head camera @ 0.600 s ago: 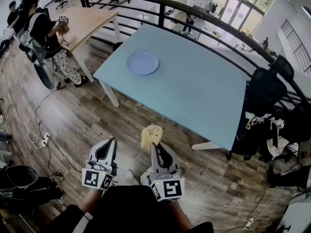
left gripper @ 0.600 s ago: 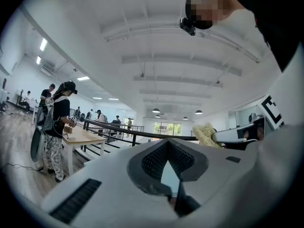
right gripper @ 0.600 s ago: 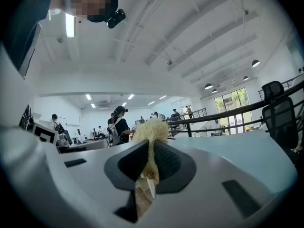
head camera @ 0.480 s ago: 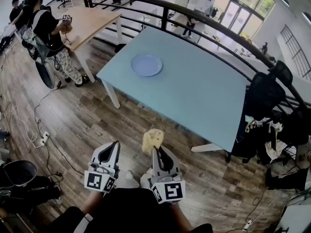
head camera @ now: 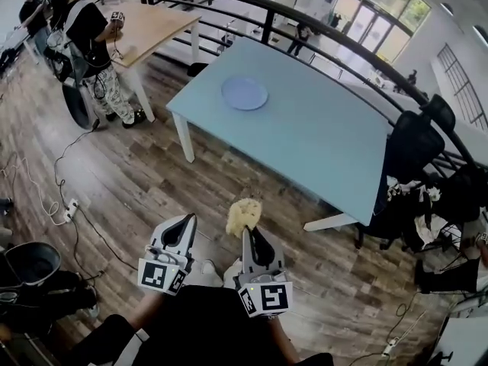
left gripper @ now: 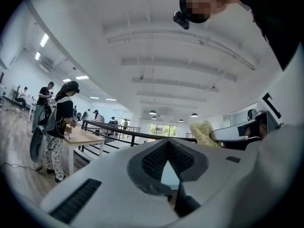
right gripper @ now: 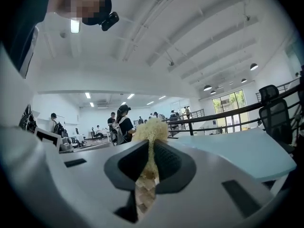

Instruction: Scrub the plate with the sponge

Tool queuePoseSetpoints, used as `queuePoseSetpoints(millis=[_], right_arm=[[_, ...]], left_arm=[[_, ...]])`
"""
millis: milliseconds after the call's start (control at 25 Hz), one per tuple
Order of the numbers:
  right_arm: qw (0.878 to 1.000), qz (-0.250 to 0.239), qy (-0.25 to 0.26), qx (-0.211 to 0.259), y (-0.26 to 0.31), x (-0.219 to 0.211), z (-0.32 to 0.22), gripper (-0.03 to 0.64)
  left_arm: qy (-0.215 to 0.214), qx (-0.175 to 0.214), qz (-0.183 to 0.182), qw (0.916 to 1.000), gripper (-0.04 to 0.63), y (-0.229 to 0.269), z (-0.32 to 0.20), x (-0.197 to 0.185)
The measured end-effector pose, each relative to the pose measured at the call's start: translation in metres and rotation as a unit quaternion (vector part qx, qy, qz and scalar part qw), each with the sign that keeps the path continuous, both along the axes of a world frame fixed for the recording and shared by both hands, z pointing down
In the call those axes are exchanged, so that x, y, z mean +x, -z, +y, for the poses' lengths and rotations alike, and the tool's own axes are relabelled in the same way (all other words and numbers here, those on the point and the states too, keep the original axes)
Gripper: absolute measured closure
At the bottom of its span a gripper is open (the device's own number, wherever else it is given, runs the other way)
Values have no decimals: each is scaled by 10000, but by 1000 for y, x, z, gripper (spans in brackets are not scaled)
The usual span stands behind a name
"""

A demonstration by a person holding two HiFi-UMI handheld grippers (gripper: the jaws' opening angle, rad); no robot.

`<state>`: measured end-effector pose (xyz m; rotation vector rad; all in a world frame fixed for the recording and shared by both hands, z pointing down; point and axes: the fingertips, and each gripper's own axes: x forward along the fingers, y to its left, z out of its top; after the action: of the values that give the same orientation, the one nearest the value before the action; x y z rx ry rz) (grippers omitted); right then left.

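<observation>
A pale blue plate lies near the far left corner of the light blue table, well ahead of both grippers. My right gripper is shut on a yellow fluffy sponge, which sticks out past its tips above the wooden floor. The right gripper view shows the sponge pinched between the jaws. My left gripper hangs beside it to the left, jaws together with nothing in them. From the left gripper view the sponge shows at the right.
A person stands by a wooden table at the far left. A dark railing runs behind the blue table. A black chair stands at its right end. Cables and a bin lie on the floor at left.
The whole view has shifted: the table and plate now sit further right in the head view. Both grippers keep their hold and their places relative to each other.
</observation>
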<state>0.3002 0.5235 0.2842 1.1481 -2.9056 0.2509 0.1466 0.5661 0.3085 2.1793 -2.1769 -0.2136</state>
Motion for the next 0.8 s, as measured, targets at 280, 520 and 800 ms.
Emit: queuePoseSetpoints(millis=[280,520,800], right_arm=[[9994,-296,148,-27,11,-14,4,580],[9995,-256,189,-60,9,-24,9,580],[9995,-302,127,-17,8,-41,18,580]], left_arm=[[45,69,-64,9999,594,15,6,-8],[53,90,-30,9999,594,13,13,-19],[17,58,-34,10000,594,5,24,-36]])
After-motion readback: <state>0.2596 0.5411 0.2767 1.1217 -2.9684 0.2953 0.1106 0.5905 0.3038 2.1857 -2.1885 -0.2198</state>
